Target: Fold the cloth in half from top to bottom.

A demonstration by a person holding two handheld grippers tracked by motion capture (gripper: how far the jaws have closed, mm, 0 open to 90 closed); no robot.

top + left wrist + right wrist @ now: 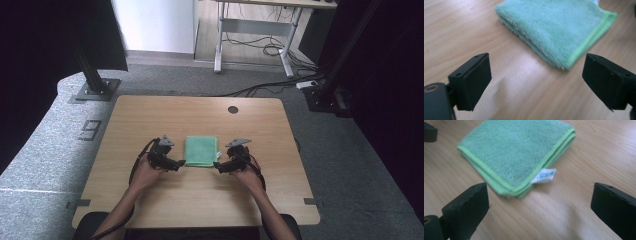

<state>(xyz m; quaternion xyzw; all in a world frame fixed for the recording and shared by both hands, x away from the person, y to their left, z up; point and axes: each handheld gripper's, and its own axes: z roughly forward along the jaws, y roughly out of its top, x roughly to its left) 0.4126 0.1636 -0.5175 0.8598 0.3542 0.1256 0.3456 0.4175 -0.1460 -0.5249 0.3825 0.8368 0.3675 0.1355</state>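
High view: a folded green cloth (202,150) lies flat near the middle of the wooden bench (150,115), square to its edges. The left tongs (176,164) sit just beside the cloth's 8 o'clock corner; the right tongs (220,166) sit just beside its 4 o'clock corner. Neither pair touches the fabric. A round cable hole (233,109) lies at 1 o'clock from the cloth, well apart.

Left gripper view: the left tongs (536,82) stand wide open and empty, bare bench between the jaws. The cloth (556,27) lies ahead at 12 to 1 o'clock, its nearest corner just short of the gap. The folded layers show as stacked edges along the near side.

Right gripper view: the right tongs (539,212) are likewise wide open and hold nothing. The cloth (516,150) lies at 11 o'clock, its corner near the gap, with a white label (544,175) sticking out at the corner's right side.

Risks, as judged:
- If either pair closes on only the top layer, the fold may open and the cloth may trail or sag.
- If the right tongs close on the label alone, the grip is likely too thin to carry the fabric.
- Jaws driven too low may scrape the bench and push the corner away instead of pinching it.
- Uneven timing between the hands may drag the cloth sideways and skew it.
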